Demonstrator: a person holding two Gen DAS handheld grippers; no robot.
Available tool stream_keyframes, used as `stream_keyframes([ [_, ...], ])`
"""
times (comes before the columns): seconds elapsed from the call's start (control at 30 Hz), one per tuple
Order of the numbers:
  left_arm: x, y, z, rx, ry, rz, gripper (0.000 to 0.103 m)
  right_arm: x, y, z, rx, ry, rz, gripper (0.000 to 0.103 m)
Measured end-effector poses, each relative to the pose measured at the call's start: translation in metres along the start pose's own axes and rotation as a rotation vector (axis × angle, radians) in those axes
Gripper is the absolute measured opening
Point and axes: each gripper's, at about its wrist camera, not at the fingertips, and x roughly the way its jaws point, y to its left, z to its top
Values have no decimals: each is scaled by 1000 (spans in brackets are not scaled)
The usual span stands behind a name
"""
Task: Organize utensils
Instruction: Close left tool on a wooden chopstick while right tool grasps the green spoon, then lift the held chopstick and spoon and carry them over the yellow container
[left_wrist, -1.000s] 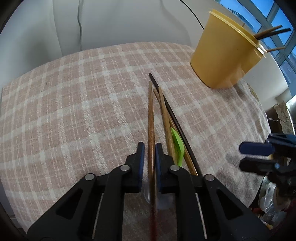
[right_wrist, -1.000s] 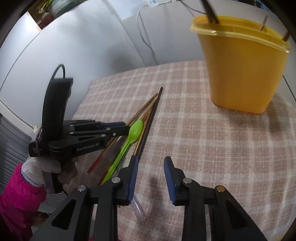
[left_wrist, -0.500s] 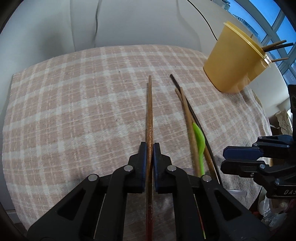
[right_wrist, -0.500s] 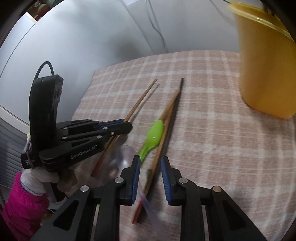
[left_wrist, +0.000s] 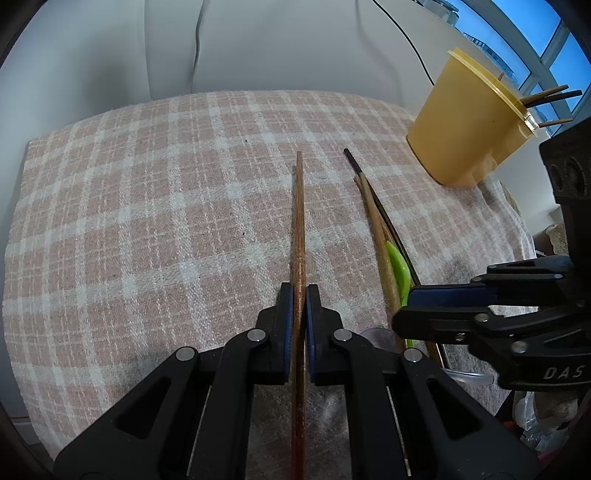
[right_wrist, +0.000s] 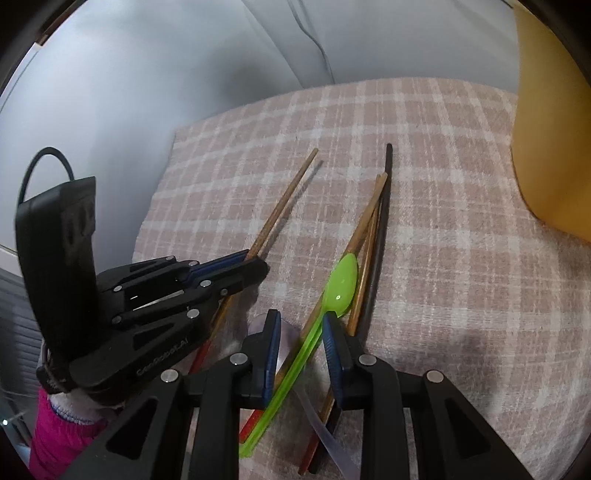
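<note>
On the checked surface (left_wrist: 147, 229), one brown chopstick (left_wrist: 299, 221) has been drawn aside, clamped in the left gripper (left_wrist: 299, 314), while the right gripper (right_wrist: 301, 354), unclosed, has been brought astride the green spoon (right_wrist: 332, 291), likely next for the yellow container (left_wrist: 469, 129).

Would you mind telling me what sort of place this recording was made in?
Probably a home, perhaps a living or dining area: a plaid cloth carrying wooden chopsticks and a green plastic spoon, a yellow utensil holder, and a window behind.
</note>
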Motion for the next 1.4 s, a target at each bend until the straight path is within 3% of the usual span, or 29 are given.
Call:
stream_keyframes([
  [0.2, 1, -3, 2, 17, 3, 8, 5, 23, -1, 6, 36, 31, -16, 18],
  [0.37, 3, -5, 3, 14, 6, 4, 5, 21, -17, 8, 88, 33, 31, 9],
  [0.6, 9, -9, 7, 21, 20, 9, 5, 6, -11, 0, 44, -3, 44, 5],
  [0.77, 16, -18, 18, 17, 24, 23, 16, 0, -7, 1, 29, -21, 49, 5],
  [0.87, 22, -21, 22, 27, 18, 39, 15, -7, -11, -1, 23, -33, 39, 5],
  [0.93, 24, -20, 26, 26, 20, 48, 5, -9, -12, 0, 17, -42, 25, 5],
  [1.23, 20, -9, 22, -15, 9, 0, 4, -7, -27, -3, 16, -27, 17, 5],
  [1.4, 11, 9, 16, -89, -1, -68, 4, -29, -40, -12, -1, -62, 42, 5],
])
